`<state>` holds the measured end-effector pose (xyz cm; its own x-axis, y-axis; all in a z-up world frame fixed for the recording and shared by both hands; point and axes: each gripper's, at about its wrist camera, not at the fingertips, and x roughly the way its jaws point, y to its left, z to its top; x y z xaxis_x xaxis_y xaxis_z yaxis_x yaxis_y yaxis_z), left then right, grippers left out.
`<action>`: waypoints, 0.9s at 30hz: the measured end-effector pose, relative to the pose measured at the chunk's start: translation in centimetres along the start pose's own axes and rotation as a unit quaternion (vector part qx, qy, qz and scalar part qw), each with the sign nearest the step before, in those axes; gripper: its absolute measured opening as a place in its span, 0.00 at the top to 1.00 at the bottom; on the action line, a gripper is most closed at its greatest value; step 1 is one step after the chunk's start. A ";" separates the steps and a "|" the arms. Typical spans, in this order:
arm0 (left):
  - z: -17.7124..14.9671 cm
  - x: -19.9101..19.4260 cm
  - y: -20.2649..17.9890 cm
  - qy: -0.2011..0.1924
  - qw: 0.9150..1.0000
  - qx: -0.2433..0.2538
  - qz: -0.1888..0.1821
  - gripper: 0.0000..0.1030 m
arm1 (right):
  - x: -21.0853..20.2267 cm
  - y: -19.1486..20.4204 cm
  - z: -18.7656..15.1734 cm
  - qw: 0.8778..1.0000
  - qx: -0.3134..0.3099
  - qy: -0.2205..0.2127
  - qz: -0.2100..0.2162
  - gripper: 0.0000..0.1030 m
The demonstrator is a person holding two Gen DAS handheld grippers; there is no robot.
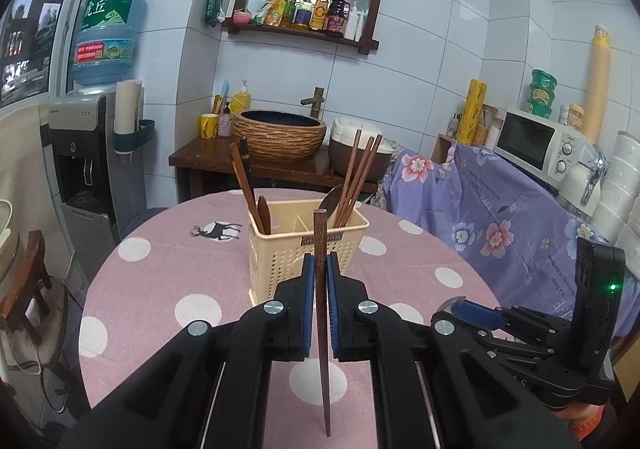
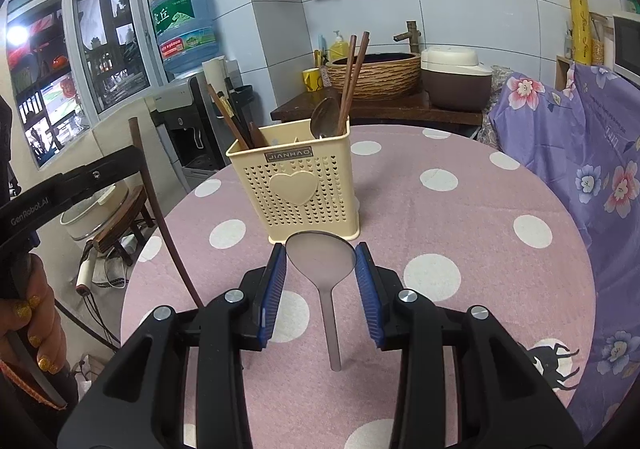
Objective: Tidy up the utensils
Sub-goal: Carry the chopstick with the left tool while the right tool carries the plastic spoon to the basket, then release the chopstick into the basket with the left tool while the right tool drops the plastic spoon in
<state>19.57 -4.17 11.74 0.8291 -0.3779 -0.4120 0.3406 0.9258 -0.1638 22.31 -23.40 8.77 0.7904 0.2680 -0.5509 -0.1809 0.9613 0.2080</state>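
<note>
Chopstick (image 1: 320,289), dark wood, is standing nearly upright, clamped between the left gripper's (image 1: 319,277) blue fingers (image 1: 308,289); the right gripper (image 2: 320,269) is clasping a translucent grey spoon (image 2: 321,261) by its bowl, handle hanging toward the polka-dot surface (image 2: 460,209). Both are hovering just short of the cream utensil holder (image 2: 296,185), already crowded with chopsticks and spoons. Likely risks: the spoon slipping from its smooth-edged grip, or either utensil snagging on the upright contents and tipping the light holder

table (image 2: 460,217): round, pink dotted cloth | on it: utensil holder (image 2: 296,185)
</note>
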 end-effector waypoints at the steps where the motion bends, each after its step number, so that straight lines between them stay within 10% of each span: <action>1: 0.4 0.0 0.0 -0.003 1.000 0.001 -0.001 0.93 | 0.0 0.1 0.5 1.000 -0.002 -0.003 0.002 0.65; 16: 16.5 0.6 -0.8 -0.123 0.991 0.019 0.051 0.93 | -0.6 3.5 18.9 0.989 -0.026 -0.147 0.009 0.65; 27: 10.8 8.4 0.6 -0.082 0.993 0.022 0.086 0.93 | 8.4 1.7 14.0 0.996 -0.018 -0.087 -0.028 0.65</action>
<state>31.53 -6.80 17.87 0.9364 -0.2133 -0.2785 0.2041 0.9770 -0.0622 36.86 -20.40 15.81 0.8882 0.2024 -0.4125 -0.1526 0.9768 0.1505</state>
